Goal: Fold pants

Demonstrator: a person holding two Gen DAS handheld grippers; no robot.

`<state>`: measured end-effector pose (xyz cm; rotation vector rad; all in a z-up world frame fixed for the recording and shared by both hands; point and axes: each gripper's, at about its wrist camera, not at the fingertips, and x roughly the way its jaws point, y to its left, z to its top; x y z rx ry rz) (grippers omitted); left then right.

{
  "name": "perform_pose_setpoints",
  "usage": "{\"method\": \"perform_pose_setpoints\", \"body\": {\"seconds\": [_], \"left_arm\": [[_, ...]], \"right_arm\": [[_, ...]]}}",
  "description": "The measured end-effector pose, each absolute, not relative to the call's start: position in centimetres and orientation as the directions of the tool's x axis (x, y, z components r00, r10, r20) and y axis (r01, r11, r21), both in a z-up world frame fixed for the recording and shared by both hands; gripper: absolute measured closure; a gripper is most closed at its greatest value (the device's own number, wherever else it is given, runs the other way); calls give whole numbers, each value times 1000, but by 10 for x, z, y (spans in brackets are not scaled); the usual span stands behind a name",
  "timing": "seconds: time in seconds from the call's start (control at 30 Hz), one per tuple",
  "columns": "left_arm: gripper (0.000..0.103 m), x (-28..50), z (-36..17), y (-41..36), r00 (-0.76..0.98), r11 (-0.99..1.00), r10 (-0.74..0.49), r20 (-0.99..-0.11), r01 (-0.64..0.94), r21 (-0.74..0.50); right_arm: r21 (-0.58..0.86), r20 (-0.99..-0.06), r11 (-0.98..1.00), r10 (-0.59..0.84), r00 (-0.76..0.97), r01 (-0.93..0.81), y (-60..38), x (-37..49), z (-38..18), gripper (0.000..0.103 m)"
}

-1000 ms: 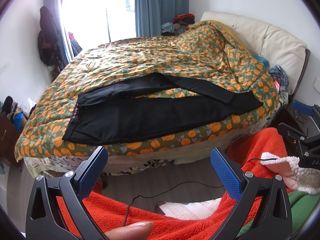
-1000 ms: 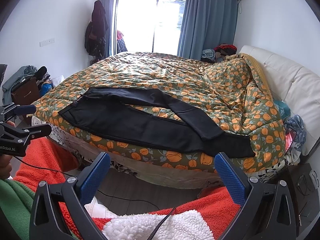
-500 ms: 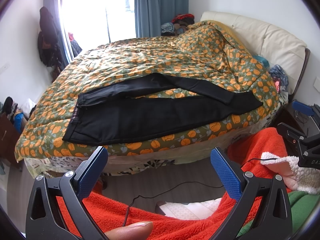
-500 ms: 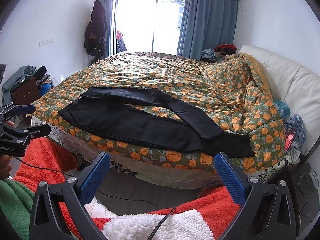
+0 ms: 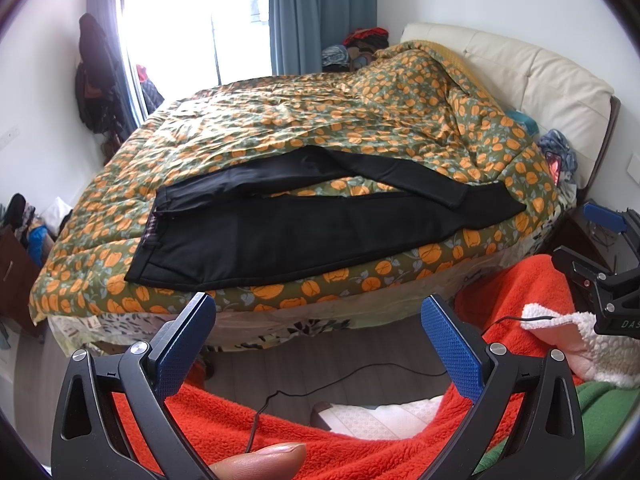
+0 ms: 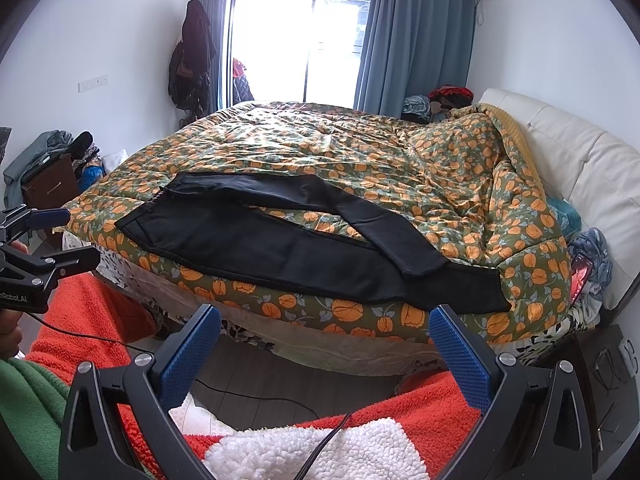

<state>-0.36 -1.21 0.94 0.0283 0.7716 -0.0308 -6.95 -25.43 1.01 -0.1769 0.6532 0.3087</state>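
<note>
Both grippers, left gripper (image 5: 318,344) and right gripper (image 6: 324,354), are spread wide, holding nothing. Approach the black pants (image 6: 304,246) at the far leg's cuff, which probably overlaps the near leg, and lay it flush.

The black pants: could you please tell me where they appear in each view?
Left wrist: black pants lie centre frame, along the bed's near edge, waistband left.
Right wrist: pants centre, slanting down to the right.
Shared landmark: the cream headboard at right.

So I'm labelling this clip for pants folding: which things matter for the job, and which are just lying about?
Part of the job:
black pants
left hand-held gripper, open
right hand-held gripper, open
floral quilt under the pants

Lying about:
clothes pile
hanging coats
dresser
</note>
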Motion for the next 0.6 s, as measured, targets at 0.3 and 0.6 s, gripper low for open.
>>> {"method": "perform_pose_setpoints", "body": {"seconds": [0.3, 0.6], "left_arm": [[1, -4, 9, -12, 717, 999, -17, -697, 38, 15], [0, -4, 9, -12, 718, 999, -16, -696, 38, 16]], "right_arm": [[-65, -621, 940, 225, 751, -335, -254, -69, 10, 0], [-65, -622, 940, 224, 750, -335, -254, -69, 10, 0]]}}
